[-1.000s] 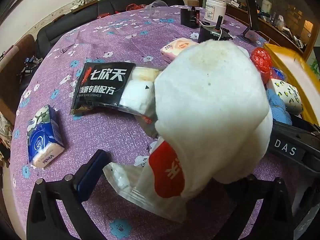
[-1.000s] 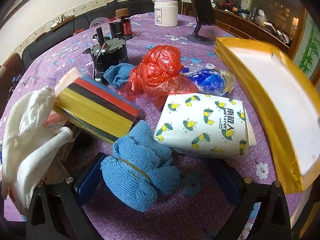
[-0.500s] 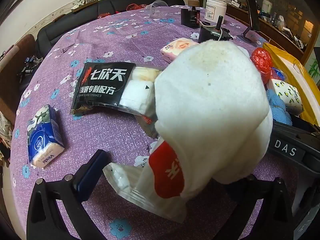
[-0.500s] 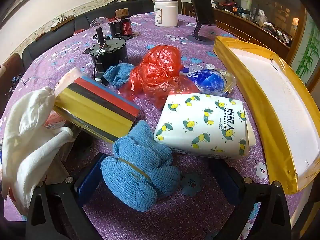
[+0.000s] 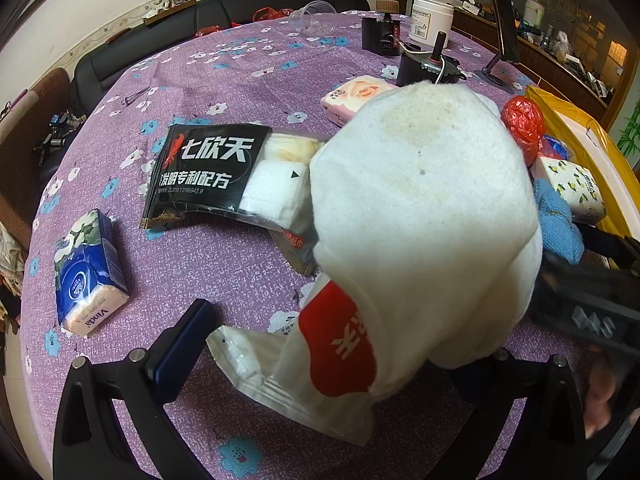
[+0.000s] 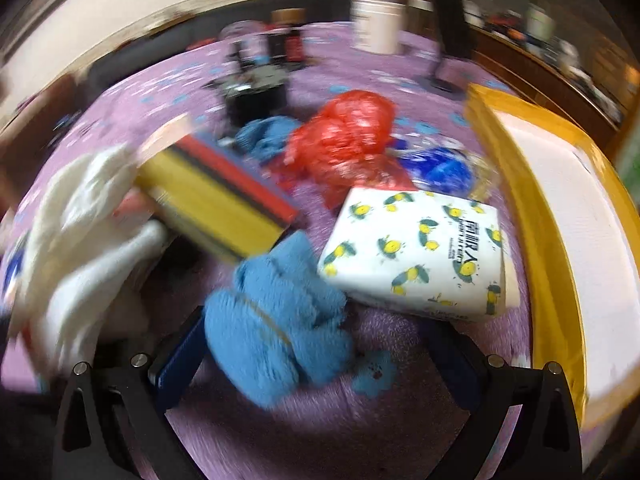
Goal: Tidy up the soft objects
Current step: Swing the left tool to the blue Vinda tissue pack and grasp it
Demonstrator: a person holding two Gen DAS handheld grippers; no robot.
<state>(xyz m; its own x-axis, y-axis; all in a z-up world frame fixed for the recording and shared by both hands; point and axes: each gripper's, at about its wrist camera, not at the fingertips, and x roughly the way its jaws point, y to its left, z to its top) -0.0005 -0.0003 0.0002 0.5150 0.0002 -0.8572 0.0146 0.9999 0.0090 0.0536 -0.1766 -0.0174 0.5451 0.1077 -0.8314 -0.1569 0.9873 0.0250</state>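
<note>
My left gripper (image 5: 320,360) is open over a clear wipe packet with a red label (image 5: 312,364) lying between its fingers. A bulky white cloth (image 5: 424,216) is heaped over the packet and hides the right finger. My right gripper (image 6: 316,344) is open, with a rolled blue towel (image 6: 276,316) between its fingers on the purple tablecloth. This view is motion-blurred. A lemon-print tissue pack (image 6: 420,252) lies just right of the towel. The white cloth (image 6: 76,248) shows at its left.
A yellow-rimmed white tray (image 6: 560,216) stands at the right. A red plastic bag (image 6: 344,148), a striped sponge block (image 6: 216,204), a black wipe packet (image 5: 212,176), a blue Vinda tissue pack (image 5: 88,272), a pink tissue pack (image 5: 356,96) and jars lie around.
The right wrist view has gone blurred as the right gripper starts moving; the towel still lies between its fingers. The left gripper and white cloth have not moved.
</note>
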